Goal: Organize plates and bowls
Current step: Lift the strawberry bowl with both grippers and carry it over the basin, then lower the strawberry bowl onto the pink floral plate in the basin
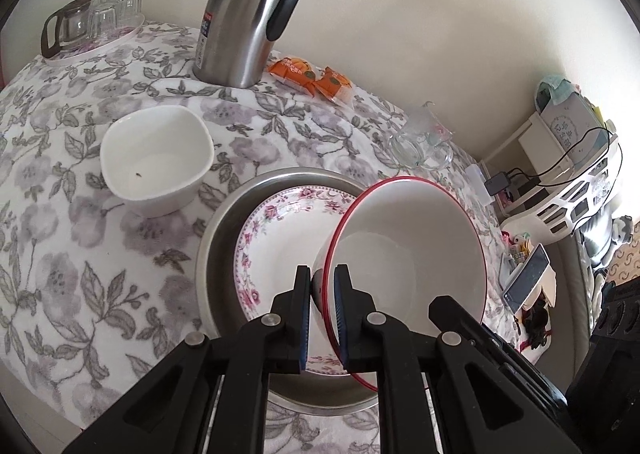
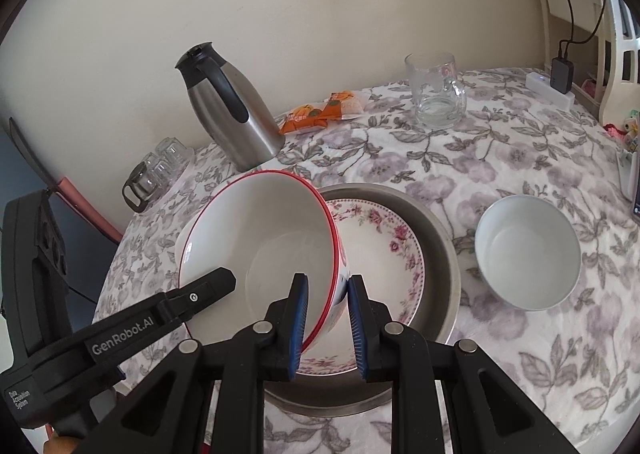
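Observation:
A white bowl with a red rim (image 1: 416, 238) (image 2: 272, 230) hangs tilted over a floral plate (image 1: 280, 238) (image 2: 384, 254), which lies in a round metal pan (image 1: 224, 222) (image 2: 440, 238). My left gripper (image 1: 322, 270) is shut on the bowl's left rim. My right gripper (image 2: 328, 278) is shut on the opposite side of the rim, one pad inside the bowl and one outside. A square white bowl (image 1: 156, 158) sits on the cloth left of the pan. A round white bowl (image 2: 528, 254) sits to the pan's right.
At the back of the floral tablecloth stand a steel thermos jug (image 1: 252, 14) (image 2: 232, 114), orange snack packets (image 1: 312, 74) and a glass mug (image 1: 424, 142) (image 2: 436, 94). A tray of glasses with a small teapot (image 1: 92, 22) is at the far left. A white shelf with cables (image 1: 576, 174) borders the right.

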Demonstrator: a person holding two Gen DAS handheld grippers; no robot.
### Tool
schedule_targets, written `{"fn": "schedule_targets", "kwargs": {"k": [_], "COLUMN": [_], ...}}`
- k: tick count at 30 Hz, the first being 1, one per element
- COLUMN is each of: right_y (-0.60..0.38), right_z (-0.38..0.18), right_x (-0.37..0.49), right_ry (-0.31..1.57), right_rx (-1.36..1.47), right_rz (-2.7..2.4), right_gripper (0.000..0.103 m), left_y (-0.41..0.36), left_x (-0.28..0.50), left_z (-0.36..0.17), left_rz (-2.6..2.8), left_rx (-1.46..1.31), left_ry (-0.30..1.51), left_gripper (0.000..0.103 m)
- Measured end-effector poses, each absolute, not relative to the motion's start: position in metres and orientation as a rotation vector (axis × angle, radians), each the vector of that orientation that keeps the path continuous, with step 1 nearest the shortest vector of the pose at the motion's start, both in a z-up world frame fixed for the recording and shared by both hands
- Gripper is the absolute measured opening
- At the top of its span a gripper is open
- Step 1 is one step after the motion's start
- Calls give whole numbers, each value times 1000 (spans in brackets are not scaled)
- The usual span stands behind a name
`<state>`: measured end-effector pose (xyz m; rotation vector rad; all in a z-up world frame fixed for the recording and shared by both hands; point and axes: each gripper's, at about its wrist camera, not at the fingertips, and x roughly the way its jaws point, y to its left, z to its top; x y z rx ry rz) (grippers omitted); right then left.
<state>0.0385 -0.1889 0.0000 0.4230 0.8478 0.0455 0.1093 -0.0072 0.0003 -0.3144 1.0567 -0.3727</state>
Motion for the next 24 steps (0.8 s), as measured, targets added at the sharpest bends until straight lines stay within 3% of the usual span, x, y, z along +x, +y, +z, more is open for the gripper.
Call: {"fn": "schedule_targets", "kwargs": {"k": [24], "right_y": [-186], "right_z": [-34], "right_x": [66], "right_ry": [934], "right_rx": [484], "right_rz": [42], "right_gripper": [22], "left_y": [2], "left_x": [129], "left_z": [-28], "left_rz": [-313], "left_rx": [-347], "left_ry": [1118], "left_gripper": [14]}}
